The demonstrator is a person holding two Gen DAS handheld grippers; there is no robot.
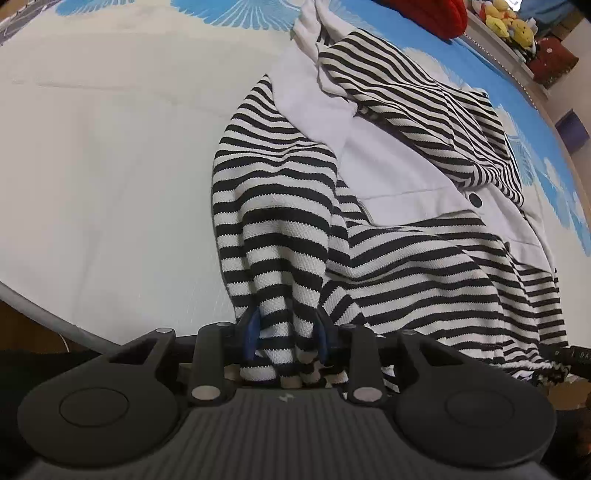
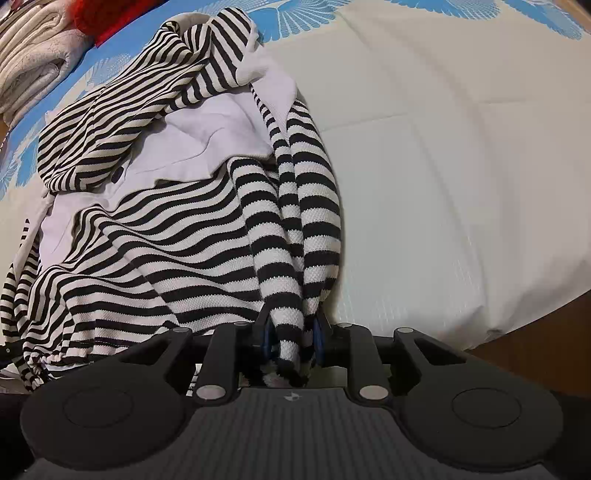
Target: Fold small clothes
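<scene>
Black-white striped garment [image 1: 388, 258] with white lining, crumpled ahead of tongs; left gripper [image 1: 286, 338] and right gripper [image 2: 291, 339] each pinch bunched striped fabric.

You are working in a home bedroom, and the frames say so in several ways. The whole work surface is a soft bed covered by a pale cream sheet printed with blue fan-shaped leaves [image 1: 110, 155], its rounded edge dropping off at the lower left of the left wrist view. At the upper right of that view, a row of yellow plush toys [image 1: 508, 20] sits on a ledge beside the bed. In the upper left of the right wrist view you can see a stack of folded off-white towels or blankets [image 2: 33, 55], with a red fuzzy fabric item [image 2: 99, 16] next to it.
</scene>
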